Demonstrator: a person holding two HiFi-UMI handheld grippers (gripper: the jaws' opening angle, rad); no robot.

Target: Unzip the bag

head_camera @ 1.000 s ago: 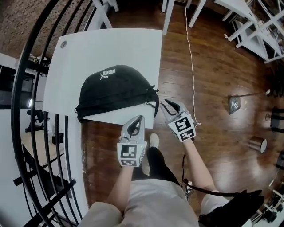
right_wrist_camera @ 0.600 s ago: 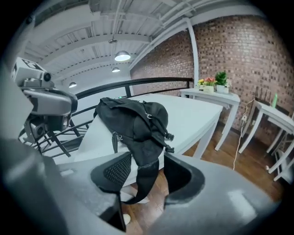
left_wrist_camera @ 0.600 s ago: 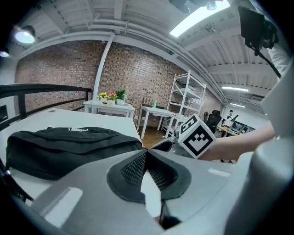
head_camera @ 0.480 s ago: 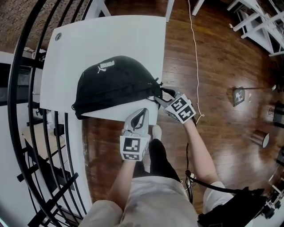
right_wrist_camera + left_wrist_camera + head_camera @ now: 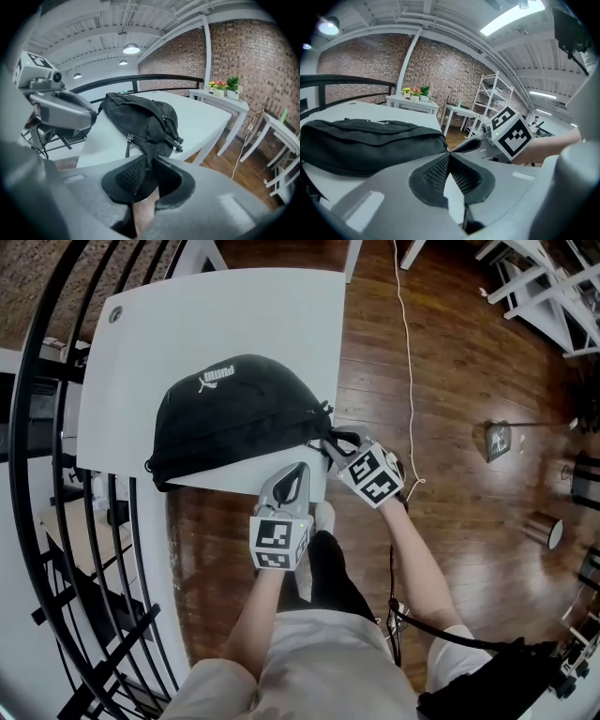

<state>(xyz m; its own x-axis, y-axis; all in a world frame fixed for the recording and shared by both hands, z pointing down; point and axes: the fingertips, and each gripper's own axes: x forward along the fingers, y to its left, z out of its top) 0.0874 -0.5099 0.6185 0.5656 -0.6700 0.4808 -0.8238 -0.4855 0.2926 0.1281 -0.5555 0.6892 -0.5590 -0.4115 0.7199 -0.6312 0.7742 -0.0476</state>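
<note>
Where the white table (image 5: 281, 306) stands on the wooden floor (image 5: 450, 381), the black bag (image 5: 234, 418) lies across its near half, logo side up, right end at the table's corner. Left gripper (image 5: 299, 470) hovers at the table's near edge, just beside the bag; jaws pressed together, nothing between them. Right gripper (image 5: 329, 442) sits at the bag's right end; jaws closing, a fold of the bag's end fabric pinched between the tips. A zipper pull (image 5: 130, 138) hangs on the bag's near side, untouched.
</note>
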